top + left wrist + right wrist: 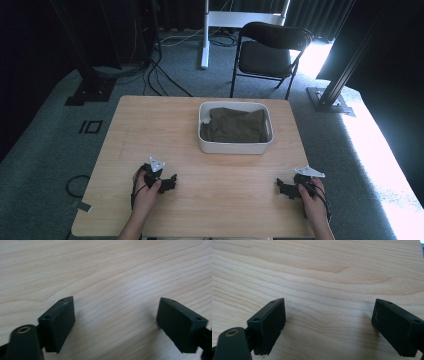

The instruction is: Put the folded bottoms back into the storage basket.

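While both hand-held grippers sit released on the near bench (150, 125), left (165, 182) and right (286, 188), the cloth (234, 125) in the tub (235, 147) lies far, centred, slightly nearer the right.

Pale wood with smooth, matt grain forms the bench (112, 270) under the left claw (116, 325). Ahead of it, a glossy white plastic tub (235, 146) holds soft, matt olive cloth (234, 126).

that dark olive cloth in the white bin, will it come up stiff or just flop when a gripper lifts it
The cloth lies crumpled with soft folds, so it will probably flop and drape. It fills most of the white bin, so a single pinch likely lifts only part. It looks light; the bin may shift a little.
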### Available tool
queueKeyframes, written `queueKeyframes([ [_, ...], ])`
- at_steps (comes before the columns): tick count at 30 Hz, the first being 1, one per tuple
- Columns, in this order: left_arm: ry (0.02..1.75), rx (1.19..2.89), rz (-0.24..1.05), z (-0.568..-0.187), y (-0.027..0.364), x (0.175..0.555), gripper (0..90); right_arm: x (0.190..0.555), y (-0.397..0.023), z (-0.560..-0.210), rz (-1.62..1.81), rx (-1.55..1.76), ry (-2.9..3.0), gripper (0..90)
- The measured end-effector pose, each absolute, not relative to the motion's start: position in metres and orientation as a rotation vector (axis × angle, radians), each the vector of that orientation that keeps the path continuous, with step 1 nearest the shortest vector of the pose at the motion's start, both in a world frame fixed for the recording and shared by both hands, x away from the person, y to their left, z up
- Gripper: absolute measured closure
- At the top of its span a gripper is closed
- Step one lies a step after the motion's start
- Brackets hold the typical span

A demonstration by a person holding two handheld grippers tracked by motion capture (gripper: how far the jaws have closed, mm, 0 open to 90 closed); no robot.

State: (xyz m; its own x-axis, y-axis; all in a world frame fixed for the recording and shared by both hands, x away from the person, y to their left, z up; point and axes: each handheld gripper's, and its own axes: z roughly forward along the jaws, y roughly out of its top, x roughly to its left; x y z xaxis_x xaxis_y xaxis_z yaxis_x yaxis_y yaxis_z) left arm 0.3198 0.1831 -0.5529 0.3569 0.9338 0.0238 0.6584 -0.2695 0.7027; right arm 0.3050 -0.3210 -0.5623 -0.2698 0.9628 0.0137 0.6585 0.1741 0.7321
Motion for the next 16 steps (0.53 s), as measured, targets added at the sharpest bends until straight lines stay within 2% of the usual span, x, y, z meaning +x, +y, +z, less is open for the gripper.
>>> queueKeyframes([
  [8,1.512,1.926,0.657,-0.5547,0.185,0.3163,14.4,0.3057,-0.3192,-0.5624,0.876,1.539,1.983,11.3],
  [16,1.54,1.917,0.661,-0.5549,0.1845,0.3163,11.0,0.3062,-0.3186,-0.5625,0.873,1.541,1.981,10.9],
])
